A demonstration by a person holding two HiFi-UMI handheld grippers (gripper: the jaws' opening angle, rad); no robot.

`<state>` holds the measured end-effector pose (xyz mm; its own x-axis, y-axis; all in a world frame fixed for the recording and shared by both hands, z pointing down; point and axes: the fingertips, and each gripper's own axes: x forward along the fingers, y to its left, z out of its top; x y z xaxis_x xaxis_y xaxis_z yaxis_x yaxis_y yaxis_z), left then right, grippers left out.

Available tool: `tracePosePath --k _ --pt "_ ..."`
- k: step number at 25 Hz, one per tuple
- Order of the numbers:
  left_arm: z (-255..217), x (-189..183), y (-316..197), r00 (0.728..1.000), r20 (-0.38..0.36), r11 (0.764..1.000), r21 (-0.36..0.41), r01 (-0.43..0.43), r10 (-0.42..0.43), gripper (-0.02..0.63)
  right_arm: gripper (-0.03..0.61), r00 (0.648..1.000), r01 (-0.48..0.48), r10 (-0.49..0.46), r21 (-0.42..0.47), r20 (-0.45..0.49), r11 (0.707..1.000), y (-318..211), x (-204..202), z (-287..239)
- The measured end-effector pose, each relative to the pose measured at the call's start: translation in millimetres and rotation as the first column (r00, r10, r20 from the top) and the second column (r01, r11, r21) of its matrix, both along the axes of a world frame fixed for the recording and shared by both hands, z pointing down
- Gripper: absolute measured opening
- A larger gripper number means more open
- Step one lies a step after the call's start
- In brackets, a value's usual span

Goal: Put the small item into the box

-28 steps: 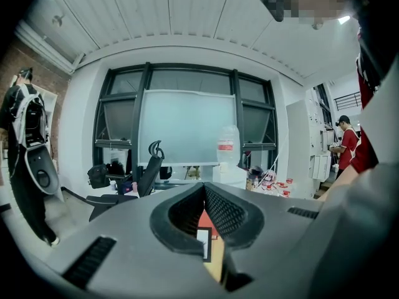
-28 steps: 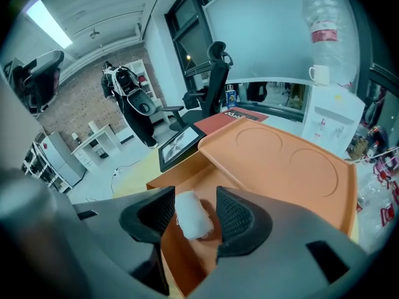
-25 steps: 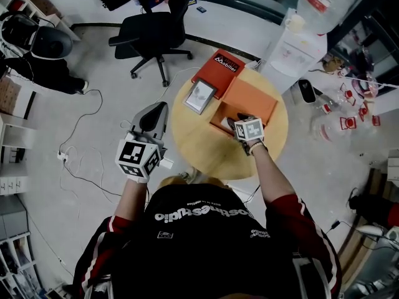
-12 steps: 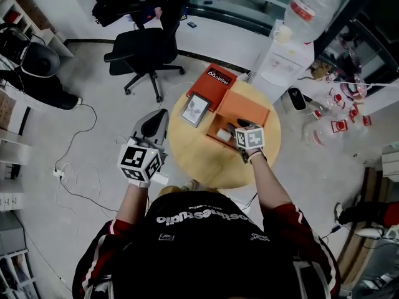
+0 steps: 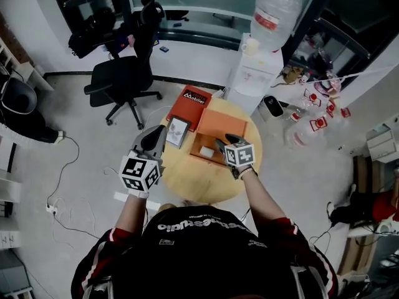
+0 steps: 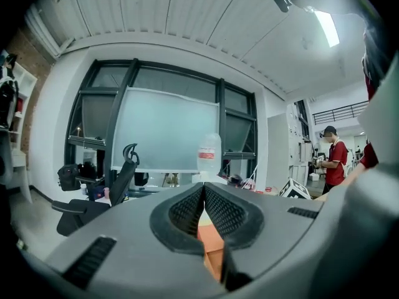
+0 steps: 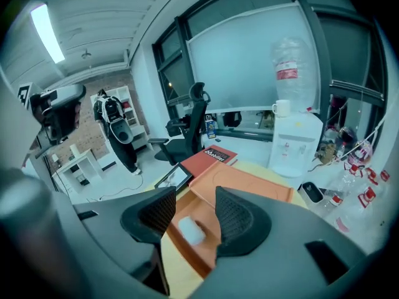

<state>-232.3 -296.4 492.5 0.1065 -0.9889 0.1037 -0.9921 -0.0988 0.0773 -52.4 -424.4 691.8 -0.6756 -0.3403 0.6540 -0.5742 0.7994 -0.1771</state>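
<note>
Where the right claw (image 7: 194, 199) hangs, jaws wide and empty, the small item (image 7: 190, 230) lies straight ahead between them, apparently released inside the box (image 7: 177, 249) on the surface (image 7: 181, 276). Left claw (image 6: 203, 189): closed on nothing, farther away, leftward.

Small white item (image 7: 191, 232) lies (loose) inside open orange box (image 7: 186, 250).
</note>
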Motion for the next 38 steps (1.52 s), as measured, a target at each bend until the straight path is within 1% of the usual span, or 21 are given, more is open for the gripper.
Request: tracePosePath --k 3,6,9,12,14,17,21,22,26,28,34,38 --pt "-2.8 11.5 -13.7 0.999 -0.005 0.999 0.003 -0.044 0.044 0.018 0.222 0.998 -0.039 0.038 0.015 0.048 0.999 1.9 9.5 -24.3" --pt "-5.8 22.4 -29.3 0.996 -0.004 0.996 0.006 -0.09 0.09 0.018 0.215 0.992 -0.099 0.096 0.035 0.077 0.994 -0.4 25.5 -41.8" --pt "-13.3 37.3 -47.7 0.991 -0.003 0.99 0.018 -0.137 0.137 0.018 0.212 0.986 -0.145 0.137 0.08 0.091 0.986 -6.7 47.8 -61.7" --pt "-23.7 52.4 -61.3 0.983 0.009 0.983 0.029 -0.184 0.183 0.018 0.21 0.98 -0.192 0.181 0.13 0.087 0.973 -10.7 70.3 -78.0" --pt "-29.6 61.7 -69.5 0.977 0.02 0.977 0.034 -0.212 0.212 0.018 0.206 0.975 -0.217 0.205 0.169 0.087 0.961 -11.5 81.5 -89.7" --pt "-40.7 73.3 -83.8 0.968 0.032 0.967 0.048 -0.249 0.248 0.018 0.199 0.966 -0.253 0.233 0.219 0.112 0.943 -13.8 93.1 -113.7" --pt "-54.5 87.9 -96.6 0.957 0.049 0.954 0.076 -0.289 0.286 0.018 0.19 0.957 -0.284 0.251 0.309 0.144 0.908 -13.6 105.9 -148.4" --pt "-57.2 91.8 -97.7 0.955 0.05 0.951 0.082 -0.297 0.294 0.018 0.189 0.954 -0.294 0.254 0.32 0.161 0.9 -11.8 108.7 -157.0" --pt "-63.9 106.1 -104.3 0.943 0.06 0.939 0.092 -0.332 0.328 0.018 0.184 0.925 -0.351 0.276 0.304 0.261 0.886 -6.0 119.2 -189.6" --pt "-65.4 111.9 -107.2 0.938 0.061 0.934 0.093 -0.345 0.34 0.018 0.181 0.911 -0.376 0.288 0.309 0.295 0.874 -4.1 126.9 -204.0" --pt "-76.7 127.6 -106.9 0.931 0.037 0.923 0.121 -0.366 0.364 0.018 0.17 0.875 -0.446 0.32 0.347 0.363 0.825 4.1 156.8 -244.7" --pt "-80.8 132.7 -108.7 0.928 0.01 0.919 0.138 -0.371 0.373 0.018 0.158 0.861 -0.469 0.321 0.374 0.393 0.8 5.9 166.0 -266.9"
